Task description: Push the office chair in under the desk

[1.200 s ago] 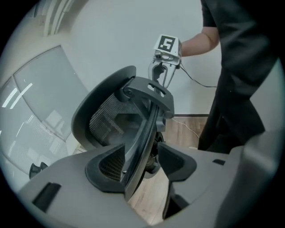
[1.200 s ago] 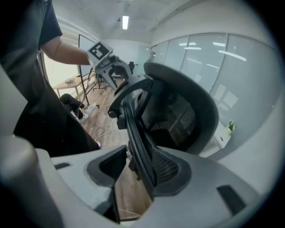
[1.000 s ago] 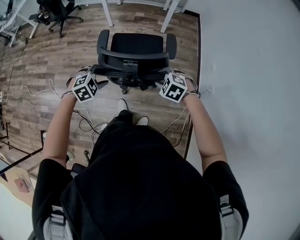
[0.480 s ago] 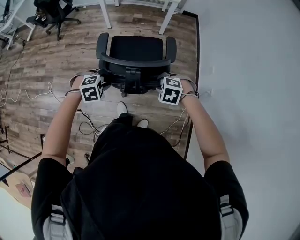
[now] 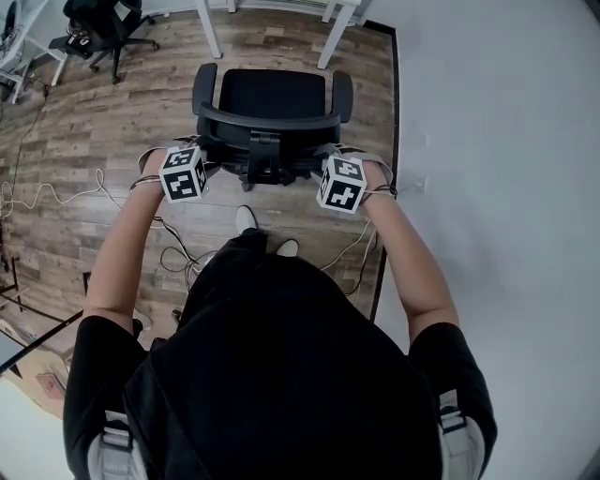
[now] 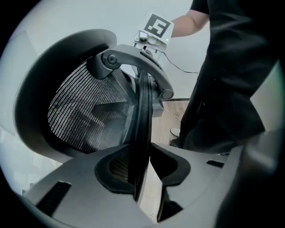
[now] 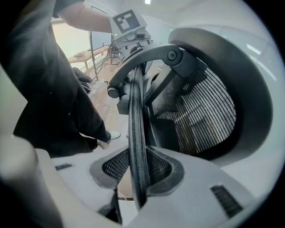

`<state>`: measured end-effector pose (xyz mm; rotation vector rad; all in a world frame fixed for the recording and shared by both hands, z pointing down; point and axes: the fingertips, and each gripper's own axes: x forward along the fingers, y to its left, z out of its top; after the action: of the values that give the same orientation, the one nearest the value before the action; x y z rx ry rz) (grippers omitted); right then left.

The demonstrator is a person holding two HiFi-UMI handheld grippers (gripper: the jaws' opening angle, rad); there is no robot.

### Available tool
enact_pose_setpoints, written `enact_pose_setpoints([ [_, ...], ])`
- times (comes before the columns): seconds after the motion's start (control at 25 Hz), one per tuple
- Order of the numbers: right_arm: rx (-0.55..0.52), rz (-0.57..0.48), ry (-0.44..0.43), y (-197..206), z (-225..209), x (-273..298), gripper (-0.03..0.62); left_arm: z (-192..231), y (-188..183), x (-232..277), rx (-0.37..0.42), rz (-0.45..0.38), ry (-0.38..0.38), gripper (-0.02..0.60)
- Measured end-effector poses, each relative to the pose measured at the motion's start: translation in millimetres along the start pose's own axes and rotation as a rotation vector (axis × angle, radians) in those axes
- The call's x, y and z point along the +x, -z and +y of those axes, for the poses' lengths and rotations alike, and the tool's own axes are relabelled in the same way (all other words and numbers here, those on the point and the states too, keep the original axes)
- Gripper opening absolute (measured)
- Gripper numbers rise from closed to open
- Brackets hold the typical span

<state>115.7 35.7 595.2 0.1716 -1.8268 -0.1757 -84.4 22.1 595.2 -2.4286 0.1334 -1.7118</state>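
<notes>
A second chair (image 5: 98, 28) stands at the far left on the plank floor (image 5: 103, 122), with pale cables (image 5: 56, 192) trailing across the boards below it and more cable coiled near your shoes (image 5: 246, 217). Further right, two white desk legs (image 5: 213, 28) frame the gap ahead. The chair (image 5: 272, 98) sits just short of them, its seat turned toward the desk and its back toward you, with nothing lying between its seat and the legs. To its right, a dark skirting (image 5: 397, 94) runs close beside the armrest, and the white wall (image 5: 497, 187) fills the rest of the scene. You stand directly behind the chair with both forearms stretched forward and slightly spread, each gripper tipped steeply down over one end of the backrest. Your left gripper (image 6: 142, 167) has its jaws partly open. They have just been closing, and its pads now pinch the thin back rim (image 6: 142, 111) of the mesh backrest. Your right gripper (image 7: 139, 169) mirrors it at the other end. Its jaws stand somewhat wider and have also just been closing, and its pads are set against both sides of the same rim.
</notes>
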Motion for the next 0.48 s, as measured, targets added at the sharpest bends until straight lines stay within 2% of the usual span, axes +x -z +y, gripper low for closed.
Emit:
enact_pose_setpoints([
  [0.28,0.012,0.006,0.016,9,7,13,0.117,-5,-1,15,0.006,0.002,-0.009,0.106],
  [0.48,0.019,0.017,0.024,0,-18,15,0.117,21,8,12,0.007,-0.005,-0.01,0.108],
])
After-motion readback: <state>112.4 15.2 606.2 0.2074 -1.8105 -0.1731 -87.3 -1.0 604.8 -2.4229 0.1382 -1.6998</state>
